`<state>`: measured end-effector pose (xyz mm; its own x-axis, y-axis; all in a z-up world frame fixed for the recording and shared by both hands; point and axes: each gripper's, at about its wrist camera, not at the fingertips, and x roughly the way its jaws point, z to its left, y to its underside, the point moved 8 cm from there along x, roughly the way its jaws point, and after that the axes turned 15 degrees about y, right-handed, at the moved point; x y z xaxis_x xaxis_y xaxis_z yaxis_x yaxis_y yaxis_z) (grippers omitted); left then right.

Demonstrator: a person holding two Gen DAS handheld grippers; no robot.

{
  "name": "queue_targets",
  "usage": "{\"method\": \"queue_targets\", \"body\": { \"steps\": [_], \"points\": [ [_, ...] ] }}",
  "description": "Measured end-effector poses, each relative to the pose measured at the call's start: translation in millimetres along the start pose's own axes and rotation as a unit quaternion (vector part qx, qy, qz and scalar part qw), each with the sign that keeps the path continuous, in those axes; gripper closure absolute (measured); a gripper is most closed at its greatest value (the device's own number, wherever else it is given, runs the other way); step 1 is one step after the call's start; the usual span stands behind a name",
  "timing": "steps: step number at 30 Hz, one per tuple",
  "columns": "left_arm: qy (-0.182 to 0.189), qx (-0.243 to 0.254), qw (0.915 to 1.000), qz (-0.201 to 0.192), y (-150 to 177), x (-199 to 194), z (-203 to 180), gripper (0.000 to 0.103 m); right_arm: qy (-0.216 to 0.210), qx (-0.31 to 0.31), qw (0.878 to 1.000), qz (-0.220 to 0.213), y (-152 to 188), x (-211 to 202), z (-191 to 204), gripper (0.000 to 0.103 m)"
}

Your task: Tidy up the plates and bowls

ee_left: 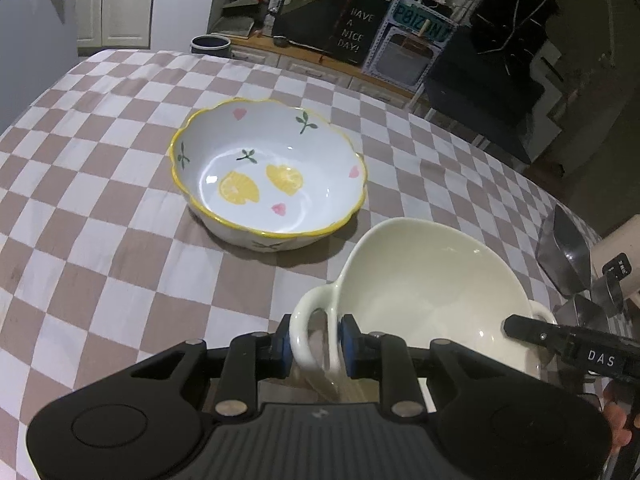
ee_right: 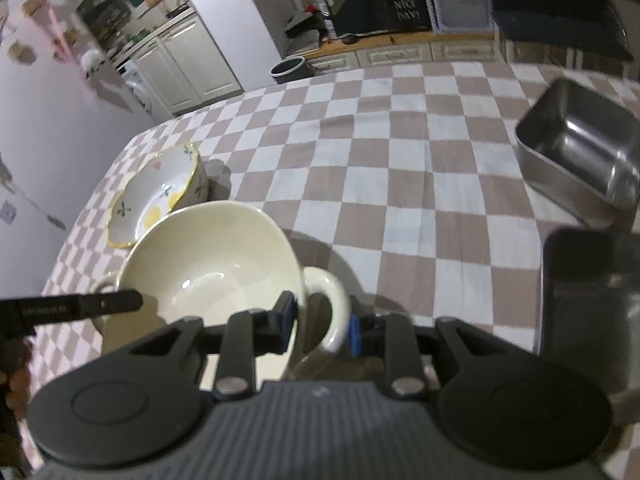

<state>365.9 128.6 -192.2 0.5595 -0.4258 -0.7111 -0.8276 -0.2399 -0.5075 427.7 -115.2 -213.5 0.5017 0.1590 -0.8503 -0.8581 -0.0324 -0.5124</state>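
Note:
A cream two-handled bowl (ee_left: 432,292) is held tilted above the checkered table between both grippers. My left gripper (ee_left: 314,346) is shut on its left handle. My right gripper (ee_right: 320,322) is shut on its right handle, seen in the right wrist view with the cream bowl (ee_right: 212,264) to its left. A white bowl with a yellow rim and lemon pattern (ee_left: 268,172) sits upright on the cloth beyond the cream bowl; it also shows in the right wrist view (ee_right: 160,194) at the left.
A steel rectangular tray (ee_right: 580,160) lies at the table's right side, with a dark container (ee_right: 592,292) nearer me. The checkered tablecloth (ee_right: 400,160) covers the table. Cabinets, a bucket (ee_left: 211,44) and a chalkboard sign stand beyond the far edge.

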Motion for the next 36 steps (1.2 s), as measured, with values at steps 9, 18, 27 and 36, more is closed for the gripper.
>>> {"method": "queue_targets", "body": {
  "steps": [9,18,27,36],
  "points": [
    [0.011,0.013,0.9998,-0.008,2,1,-1,0.077,-0.020,0.039,0.999,0.009,0,4,-7,0.072],
    [0.018,-0.015,0.9996,-0.019,5,8,1,0.080,-0.034,0.060,0.998,0.014,0,8,-8,0.073],
    [0.013,0.038,0.9990,-0.019,5,3,-5,0.080,-0.027,0.019,0.999,-0.010,3,2,-4,0.072],
    [0.016,0.040,0.9985,-0.035,4,-16,-8,0.080,-0.030,0.006,0.999,-0.034,0,-10,3,0.072]
  ]
}}
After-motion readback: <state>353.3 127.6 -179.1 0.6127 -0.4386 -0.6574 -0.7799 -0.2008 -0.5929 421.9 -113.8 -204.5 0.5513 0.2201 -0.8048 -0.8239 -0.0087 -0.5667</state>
